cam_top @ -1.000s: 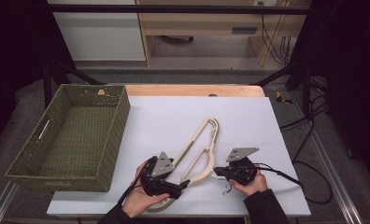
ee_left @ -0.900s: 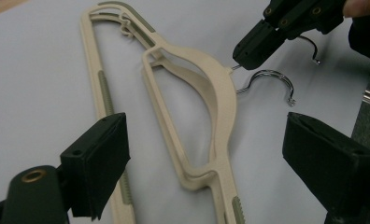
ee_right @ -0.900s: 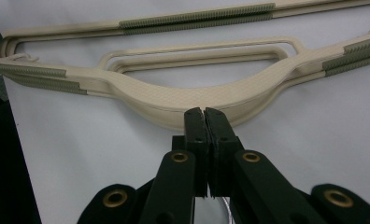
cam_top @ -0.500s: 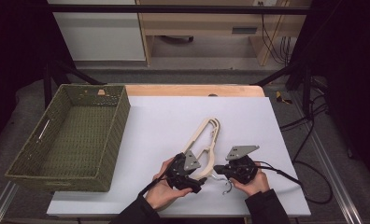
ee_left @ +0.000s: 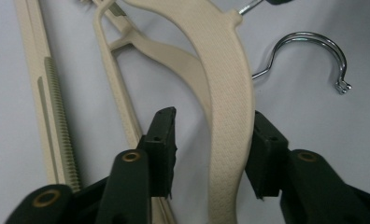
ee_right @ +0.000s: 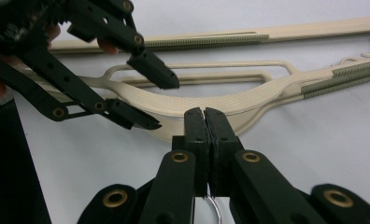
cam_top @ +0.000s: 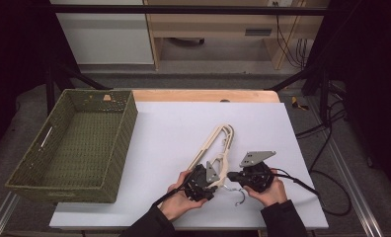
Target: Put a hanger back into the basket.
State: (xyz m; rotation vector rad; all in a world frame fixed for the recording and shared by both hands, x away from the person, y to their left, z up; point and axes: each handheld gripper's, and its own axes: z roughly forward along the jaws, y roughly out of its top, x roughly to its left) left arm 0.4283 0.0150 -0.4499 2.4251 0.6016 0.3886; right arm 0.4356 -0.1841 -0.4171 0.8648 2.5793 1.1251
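— Largest item first?
— White table [cam_top: 183, 123]. Everything else is placed from the cream hanger [cam_top: 214, 150] lying on it, toward the near edge.
— Next?
— Green woven basket [cam_top: 70, 143], well left of the hanger, at the table's left side.
— The hanger itself?
— Plastic, flat on the table, arms running up and away; its chrome hook [ee_left: 309, 51] curls just beyond the near end.
— Left gripper [cam_top: 203, 180]?
— At the hanger's near end. Jaws have just been closing, now partly open and straddling the broad curved arm; one pad [ee_left: 265, 154] touches it, the other stands off.
— Right gripper [cam_top: 238, 176]?
— Just right of the hanger's neck. Jaws pressed together on the hook's wire [ee_right: 214, 210] where it meets the plastic.
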